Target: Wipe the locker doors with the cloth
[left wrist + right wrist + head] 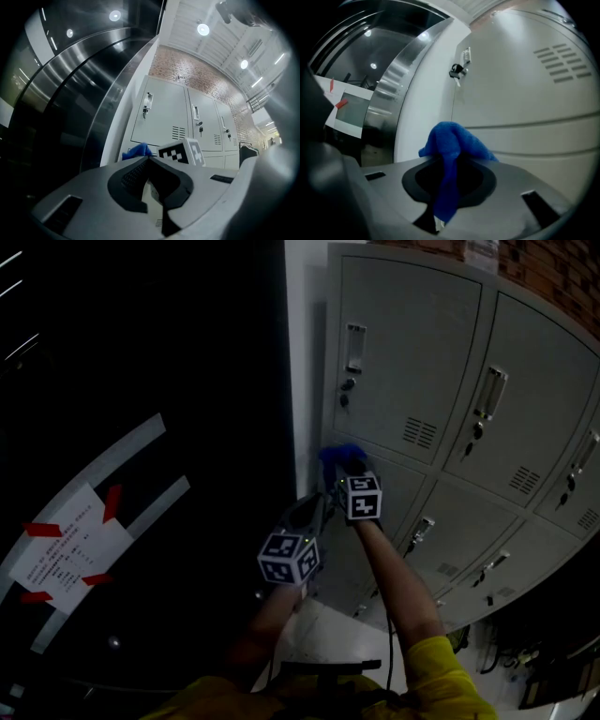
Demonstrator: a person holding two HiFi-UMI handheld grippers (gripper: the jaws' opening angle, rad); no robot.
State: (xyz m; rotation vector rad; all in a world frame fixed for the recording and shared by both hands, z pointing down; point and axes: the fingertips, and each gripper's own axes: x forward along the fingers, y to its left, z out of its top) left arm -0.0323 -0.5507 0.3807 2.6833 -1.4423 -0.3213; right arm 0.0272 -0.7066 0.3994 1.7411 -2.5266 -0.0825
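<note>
A bank of grey metal lockers (412,362) stands ahead, each door with a handle and a keyed lock. My right gripper (345,465) is shut on a blue cloth (452,145) and holds it against the lower left corner of the top-left locker door (525,79). The cloth (337,455) bunches beyond the jaw tips, with a strip hanging down between them. My left gripper (314,507) hangs lower and to the left, shut with nothing in it, clear of the doors. The left gripper view shows the cloth (138,151) and the right gripper's marker cube (183,152) just beyond the closed jaws.
A white frame strip (305,352) borders the lockers on the left. Beyond it lies a dark curved metal wall (141,381) with a paper notice (66,545) taped in red. Lower locker doors (469,540) continue below. Brick wall (553,273) rises above the lockers.
</note>
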